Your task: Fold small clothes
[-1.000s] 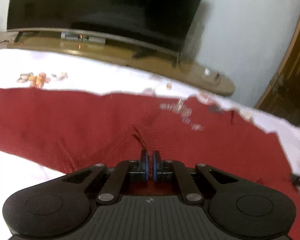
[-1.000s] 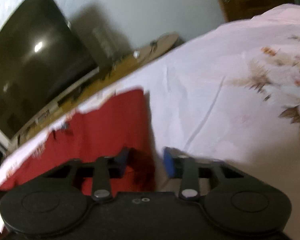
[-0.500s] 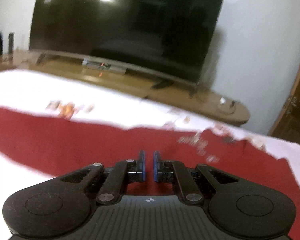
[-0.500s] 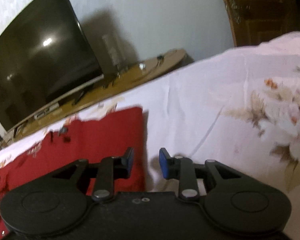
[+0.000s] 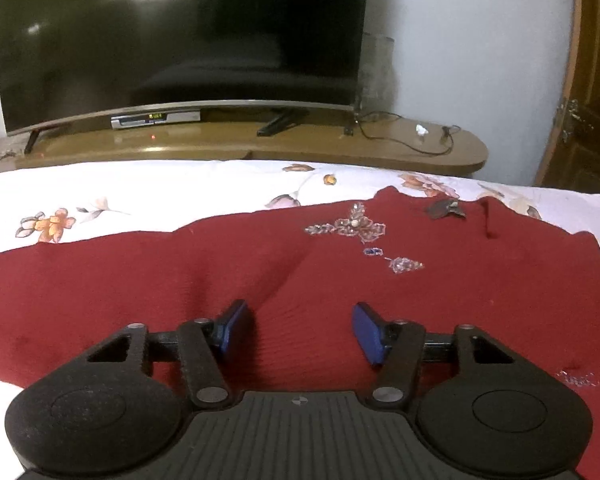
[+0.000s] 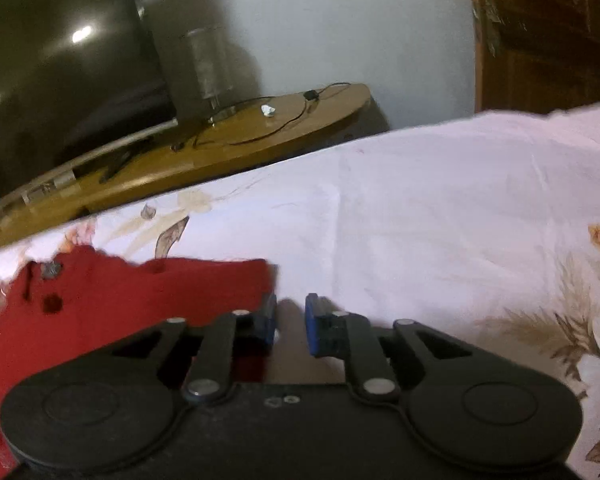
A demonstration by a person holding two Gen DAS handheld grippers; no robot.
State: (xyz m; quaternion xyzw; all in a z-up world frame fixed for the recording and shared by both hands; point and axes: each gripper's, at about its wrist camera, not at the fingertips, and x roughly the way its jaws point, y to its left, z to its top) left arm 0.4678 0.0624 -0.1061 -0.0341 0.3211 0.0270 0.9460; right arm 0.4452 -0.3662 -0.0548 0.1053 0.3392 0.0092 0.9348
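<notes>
Since the earlier frame my left gripper [image 5: 300, 330] opened wide, releasing the red garment [image 5: 140, 272]; my right gripper [image 6: 291, 322] narrowed, holding nothing, above the bed sheet [image 6: 440, 208]

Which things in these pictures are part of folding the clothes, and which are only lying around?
Part of the job:
- red garment
- left hand-held gripper, jaws apart, having just opened, over the garment
- right hand-held gripper, jaws having just narrowed, nothing clearly between them
- floral bedsheet, the work surface

Lying around:
- television
- set-top box
- cable
- wooden stand
</notes>
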